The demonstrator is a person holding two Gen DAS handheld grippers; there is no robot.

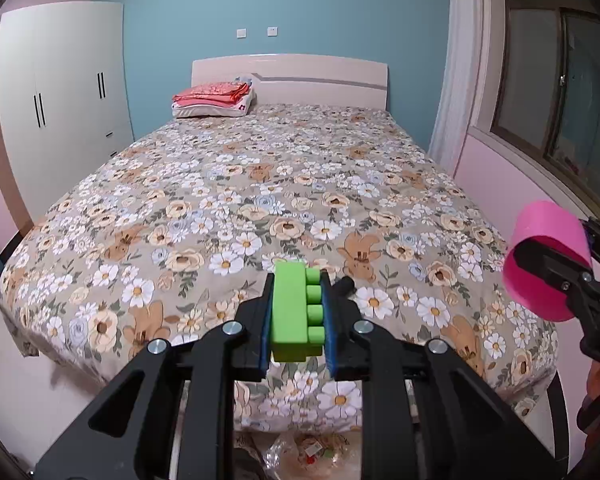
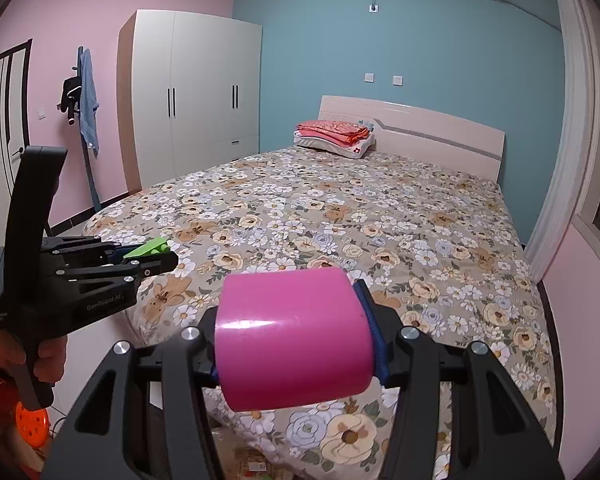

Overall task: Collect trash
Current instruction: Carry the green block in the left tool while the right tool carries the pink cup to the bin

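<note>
Nearest the lens: left hand-held gripper (image 1: 298, 312), pinching a green building block (image 1: 292, 312) between blue-lined pads, studs turned toward the right-hand pad. Alongside, right hand-held gripper (image 2: 294, 340), pressed against both ends of a pink roll of tape (image 2: 292, 336), held sideways across the fingers. Both pieces of trash off the bed and in the air above its foot end.

By size: wide bed (image 1: 260, 184) under a soft, matte floral cover with beige and white blooms, flat and bare of loose litter as far as visible. Tall white wardrobe (image 2: 192, 92), smooth panels, slim dark handles. Pale glossy headboard (image 1: 300, 76). Folded red cloth on a white pillow (image 1: 216, 100) at the head end. Crinkled clear plastic bag (image 1: 304, 456) on the floor below the foot of the bed, contents unclear. Tape: smooth, shiny, cylindrical. Block: hard, rectangular plastic with a row of round studs.

Step in hand, by judgement: pickup finished, carrying to a bin or bag. Next move likely calls for finding that container, bringing each gripper over its mouth, then spreading the fingers; bin itself not seen for certain.
</note>
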